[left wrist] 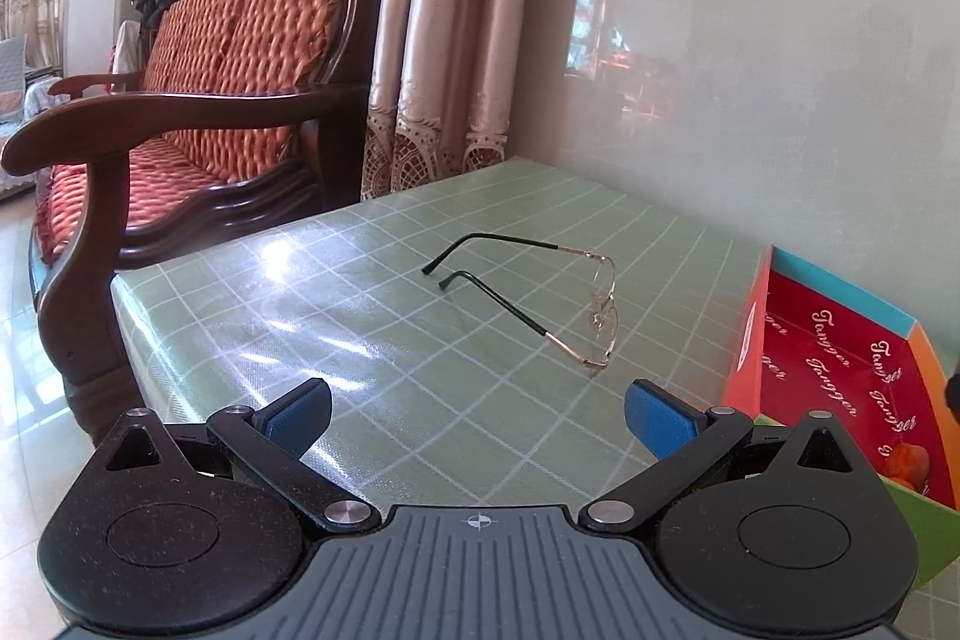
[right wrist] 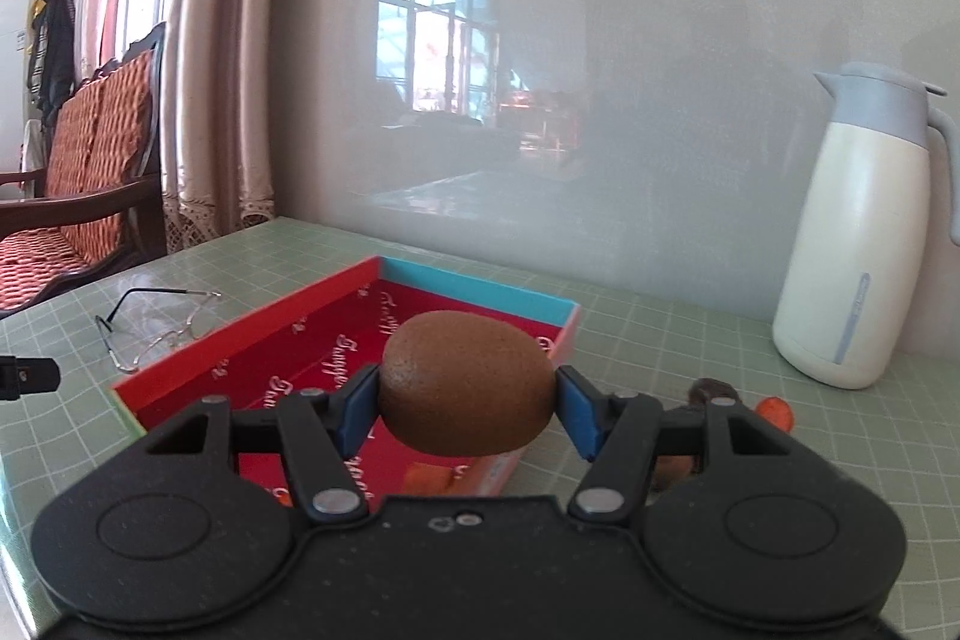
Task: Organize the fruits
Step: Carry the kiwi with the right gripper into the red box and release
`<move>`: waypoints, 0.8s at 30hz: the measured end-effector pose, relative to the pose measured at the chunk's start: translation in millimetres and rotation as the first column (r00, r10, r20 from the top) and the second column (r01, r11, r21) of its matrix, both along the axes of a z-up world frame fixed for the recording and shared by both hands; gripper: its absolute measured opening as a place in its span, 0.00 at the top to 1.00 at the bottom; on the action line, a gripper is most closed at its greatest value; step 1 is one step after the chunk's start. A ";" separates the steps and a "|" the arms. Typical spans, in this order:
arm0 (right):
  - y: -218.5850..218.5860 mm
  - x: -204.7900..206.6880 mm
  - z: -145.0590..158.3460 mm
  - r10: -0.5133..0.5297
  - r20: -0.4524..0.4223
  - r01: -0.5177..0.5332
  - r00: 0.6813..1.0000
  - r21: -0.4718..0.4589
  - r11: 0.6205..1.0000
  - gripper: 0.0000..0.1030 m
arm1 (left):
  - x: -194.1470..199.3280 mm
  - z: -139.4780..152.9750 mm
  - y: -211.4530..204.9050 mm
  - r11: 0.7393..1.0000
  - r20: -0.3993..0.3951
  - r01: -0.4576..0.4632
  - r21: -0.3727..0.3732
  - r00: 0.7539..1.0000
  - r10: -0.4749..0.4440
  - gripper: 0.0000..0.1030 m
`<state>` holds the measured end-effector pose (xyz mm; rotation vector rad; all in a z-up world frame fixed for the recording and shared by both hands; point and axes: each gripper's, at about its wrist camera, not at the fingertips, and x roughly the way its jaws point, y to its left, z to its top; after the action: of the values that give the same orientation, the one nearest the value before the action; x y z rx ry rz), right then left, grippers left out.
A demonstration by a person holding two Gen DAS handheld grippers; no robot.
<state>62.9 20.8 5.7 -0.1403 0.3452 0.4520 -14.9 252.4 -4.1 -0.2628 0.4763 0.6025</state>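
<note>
My right gripper point(right wrist: 467, 409) is shut on a brown kiwi point(right wrist: 467, 382) and holds it above the near part of a shallow red box point(right wrist: 312, 340) with a blue far wall. An orange fruit point(right wrist: 429, 478) lies inside the box, under the kiwi. More fruit lies on the table right of the box: an orange piece point(right wrist: 775, 412) and a brown one point(right wrist: 711, 391), partly hidden by my fingers. My left gripper point(left wrist: 478, 415) is open and empty over the table, left of the box point(left wrist: 840, 358), where the orange fruit point(left wrist: 906, 463) shows in the near corner.
Metal-framed glasses point(left wrist: 540, 298) lie on the green checked table point(left wrist: 360, 292), left of the box; they also show in the right wrist view point(right wrist: 159, 325). A white and grey jug point(right wrist: 864, 232) stands at the back right by the wall. A wooden sofa point(left wrist: 198, 100) stands beyond the table's left edge.
</note>
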 end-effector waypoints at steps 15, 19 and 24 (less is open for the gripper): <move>4.3 -7.8 -3.0 0.006 0.011 -0.006 1.000 -0.019 1.000 0.28 | 5.3 3.6 -18.3 0.999 -0.006 0.043 0.021 0.999 -0.042 0.00; -8.1 -8.9 -2.5 -0.019 0.017 0.020 1.000 -0.015 1.000 0.28 | 8.1 5.3 -27.4 0.997 -0.002 0.065 0.028 0.998 -0.065 0.00; -40.1 -4.9 -2.5 -0.096 0.012 0.096 0.995 0.009 0.995 0.28 | 10.5 10.7 -46.7 0.992 0.035 0.117 0.041 0.992 -0.119 0.00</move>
<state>58.0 -19.3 3.2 -0.1179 0.3367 0.3570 -4.5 205.7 6.7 -0.2066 0.4403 0.4903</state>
